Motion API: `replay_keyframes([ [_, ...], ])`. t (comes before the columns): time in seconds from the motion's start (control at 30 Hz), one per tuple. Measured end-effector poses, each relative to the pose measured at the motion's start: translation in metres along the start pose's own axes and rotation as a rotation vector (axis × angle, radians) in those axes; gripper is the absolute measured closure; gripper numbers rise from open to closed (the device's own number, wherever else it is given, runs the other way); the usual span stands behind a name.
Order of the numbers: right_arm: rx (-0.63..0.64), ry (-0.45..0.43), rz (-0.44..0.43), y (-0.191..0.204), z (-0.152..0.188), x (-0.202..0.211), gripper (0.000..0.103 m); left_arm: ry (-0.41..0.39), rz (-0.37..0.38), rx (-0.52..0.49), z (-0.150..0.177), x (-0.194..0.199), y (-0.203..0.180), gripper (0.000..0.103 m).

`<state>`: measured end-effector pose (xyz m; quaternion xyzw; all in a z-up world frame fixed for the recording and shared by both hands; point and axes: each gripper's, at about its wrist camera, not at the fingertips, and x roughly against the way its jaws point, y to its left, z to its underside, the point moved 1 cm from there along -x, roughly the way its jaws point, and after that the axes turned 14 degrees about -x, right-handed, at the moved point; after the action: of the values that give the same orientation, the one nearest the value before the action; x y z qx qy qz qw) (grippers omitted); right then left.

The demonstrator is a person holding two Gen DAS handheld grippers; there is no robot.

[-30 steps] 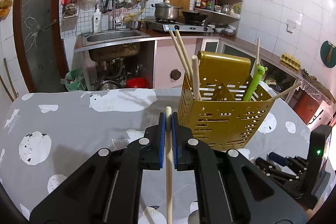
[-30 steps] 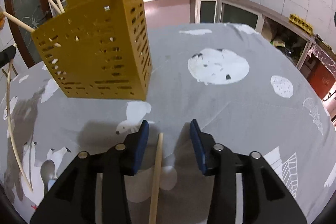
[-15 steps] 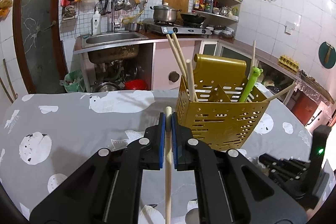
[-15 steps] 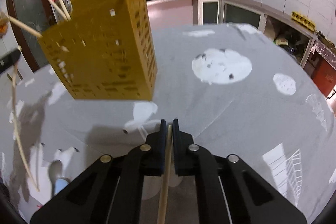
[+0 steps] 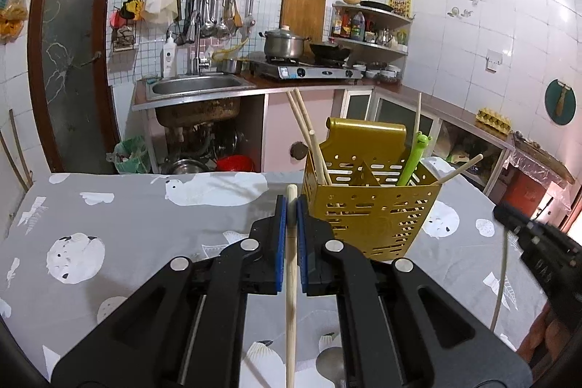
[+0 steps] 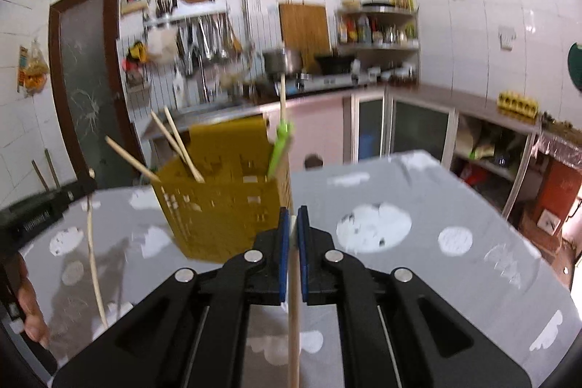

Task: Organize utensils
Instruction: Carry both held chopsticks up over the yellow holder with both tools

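At the centre of the left wrist view, the left claw [image 5: 291, 202] is pressed together on 1 wooden chopstick [image 5: 290, 279], whose long axis runs along the fingers, its tip poking just past the blue pads [image 5: 279, 242]. The gold utensil basket [image 5: 371, 206] stands on the grey counter [image 5: 127, 224] just right of and beyond that tip, so the stick has to go up and rightward over the rim. Inside it lean several pale chopsticks [image 5: 309, 137] at the left, a green frog-headed utensil [image 5: 413, 162] and another stick at the right. The right claw [image 5: 523, 231] shows at the right edge.

In the right wrist view, which is motion-blurred, the right claw [image 6: 294, 217] is pinching a second chopstick [image 6: 294, 308], also lying lengthwise between the fingers. Here the basket [image 6: 222, 206] sits left of and just beyond the tip, with sticks fanning out at its left and the green utensil [image 6: 280, 148] at its near corner. Both claws look about equally near it. A hand [image 6: 31, 311] shows at lower left.
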<state>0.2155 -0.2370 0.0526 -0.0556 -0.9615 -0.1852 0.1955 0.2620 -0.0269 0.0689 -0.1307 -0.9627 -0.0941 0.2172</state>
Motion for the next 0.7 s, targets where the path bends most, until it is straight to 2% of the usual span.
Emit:
replay_keyframes([
  [0.13, -0.017, -0.089, -0.018, -0.001, -0.006, 0.021, 0.098, -0.024, -0.018, -0.01, 0.004, 0.012, -0.001, 0.098],
  [0.43, -0.011, -0.125, -0.016, -0.005, 0.004, 0.037, 0.098, -0.054, -0.05, -0.028, 0.012, 0.031, -0.005, 0.098],
  [0.7, -0.006, -0.154, -0.045, 0.0, -0.002, 0.049, 0.098, -0.074, -0.027, -0.019, 0.011, 0.044, -0.004, 0.098],
])
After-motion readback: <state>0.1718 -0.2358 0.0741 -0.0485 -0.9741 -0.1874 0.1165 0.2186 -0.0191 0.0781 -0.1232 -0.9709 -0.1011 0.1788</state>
